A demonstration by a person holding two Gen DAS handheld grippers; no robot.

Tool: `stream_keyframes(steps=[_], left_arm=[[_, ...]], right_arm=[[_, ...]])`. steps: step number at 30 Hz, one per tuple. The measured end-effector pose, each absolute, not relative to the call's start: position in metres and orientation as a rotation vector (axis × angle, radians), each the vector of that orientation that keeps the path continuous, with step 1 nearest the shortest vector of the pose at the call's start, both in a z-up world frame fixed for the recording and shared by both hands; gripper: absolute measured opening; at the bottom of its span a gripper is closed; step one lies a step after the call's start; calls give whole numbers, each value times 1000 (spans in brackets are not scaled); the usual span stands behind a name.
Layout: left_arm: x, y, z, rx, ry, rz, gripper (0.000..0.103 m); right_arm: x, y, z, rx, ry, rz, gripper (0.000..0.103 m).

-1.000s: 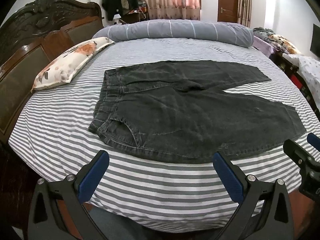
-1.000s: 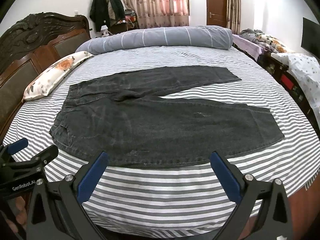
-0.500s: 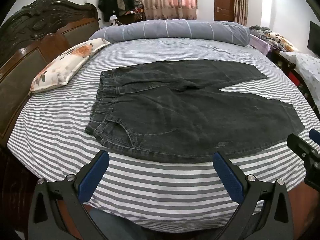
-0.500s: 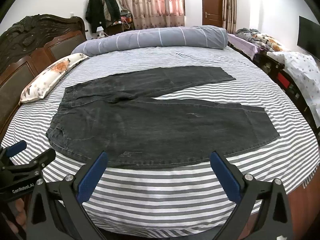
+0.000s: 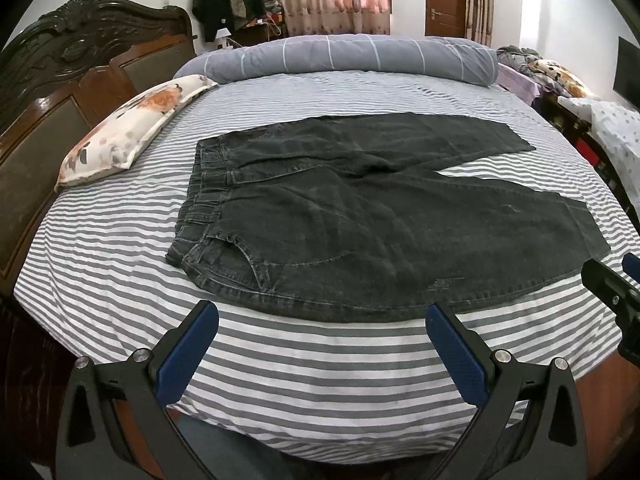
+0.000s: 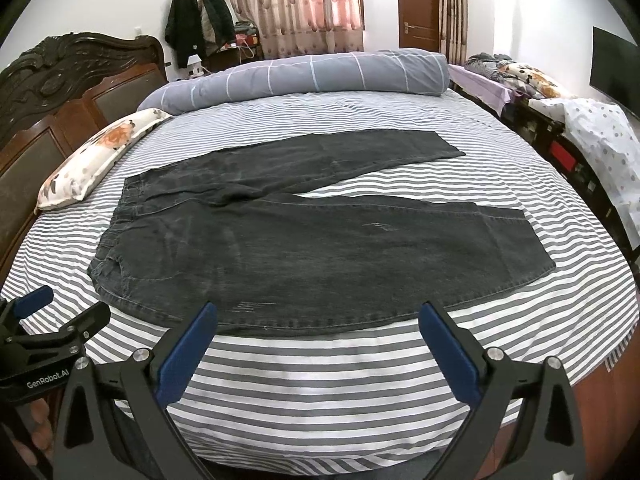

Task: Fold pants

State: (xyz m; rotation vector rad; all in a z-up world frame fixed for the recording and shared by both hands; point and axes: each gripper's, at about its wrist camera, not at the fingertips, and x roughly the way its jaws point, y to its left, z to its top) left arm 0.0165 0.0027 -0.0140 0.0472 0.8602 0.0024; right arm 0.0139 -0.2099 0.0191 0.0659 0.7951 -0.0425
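Observation:
Dark grey jeans (image 5: 360, 216) lie flat on the striped bed, waistband to the left, both legs spread apart toward the right. They also show in the right wrist view (image 6: 312, 240). My left gripper (image 5: 320, 344) is open and empty, held just in front of the near edge of the jeans near the waist and pocket. My right gripper (image 6: 316, 340) is open and empty, in front of the near leg's lower edge. Each gripper shows at the edge of the other's view, the right one (image 5: 612, 292) and the left one (image 6: 52, 328).
The bed has a grey-and-white striped sheet (image 5: 320, 392). A floral pillow (image 5: 132, 128) lies at the left by the dark wooden headboard (image 5: 60, 80). A rolled grey duvet (image 5: 352, 58) lies along the far side. Furniture with bedding (image 6: 592, 128) stands to the right.
Both grippers have drawn back and risen slightly, so the jeans sit a little farther away in both views. The jeans have not moved. Both grippers stay open.

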Motion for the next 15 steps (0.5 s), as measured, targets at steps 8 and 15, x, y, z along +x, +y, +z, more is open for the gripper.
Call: stream_keyframes(steps=[8,15], left_arm=[[18,2,-16,47,863,5,103],[18,1,-19,46,855,-5,103]], right_arm=[[14,-213,16,68,798,-51,99],[14,-212,13,71,807,-42,99]])
